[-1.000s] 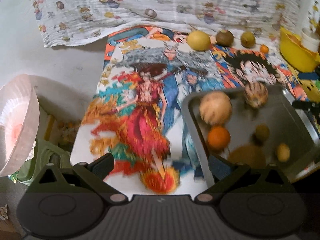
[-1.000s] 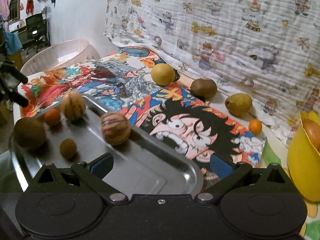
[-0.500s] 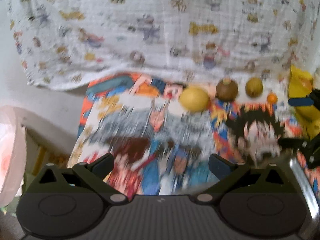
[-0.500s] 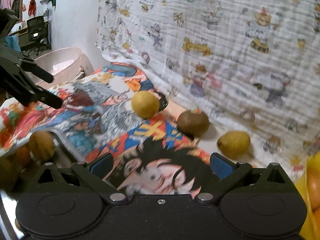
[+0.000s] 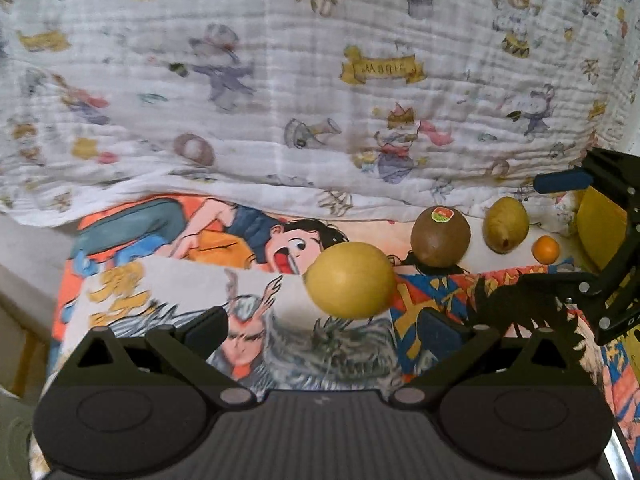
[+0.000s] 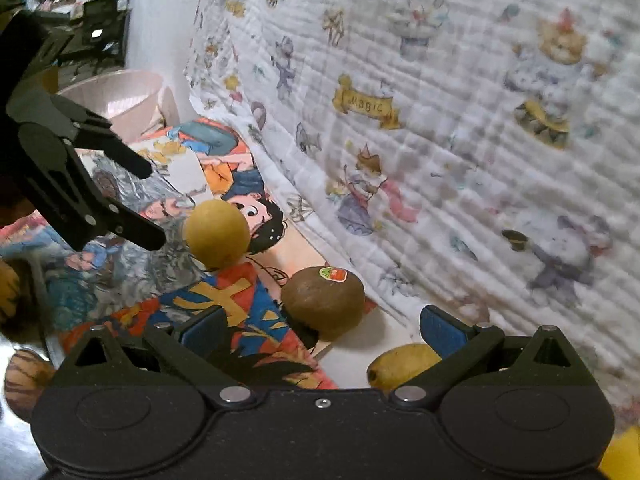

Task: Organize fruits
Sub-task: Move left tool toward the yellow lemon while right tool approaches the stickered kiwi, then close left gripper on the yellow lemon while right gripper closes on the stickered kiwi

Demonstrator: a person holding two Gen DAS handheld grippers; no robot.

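Observation:
A yellow lemon (image 5: 350,278) lies on the cartoon-print cloth just ahead of my open, empty left gripper (image 5: 326,326). Behind it to the right sit a brown kiwi (image 5: 440,236) with a sticker, a yellow-green pear (image 5: 505,230) and a small orange (image 5: 545,249). In the right wrist view the kiwi (image 6: 323,302) lies between the fingers of my open, empty right gripper (image 6: 320,326), the pear (image 6: 400,364) by its right finger, the lemon (image 6: 216,234) further ahead. The left gripper (image 6: 148,204) shows at the left, the right gripper (image 5: 556,228) at the left view's right edge.
A patterned white blanket (image 5: 320,100) hangs behind the fruit row. A yellow bowl (image 5: 600,232) stands at the far right. The metal tray's rim (image 6: 44,336) with a striped fruit (image 6: 24,376) shows at lower left. A pink basket (image 6: 116,96) stands beyond the table.
Both grippers have moved forward from over the tray toward the fruit row at the blanket; the lemon and kiwi now sit close in front of the fingers. Both stay open.

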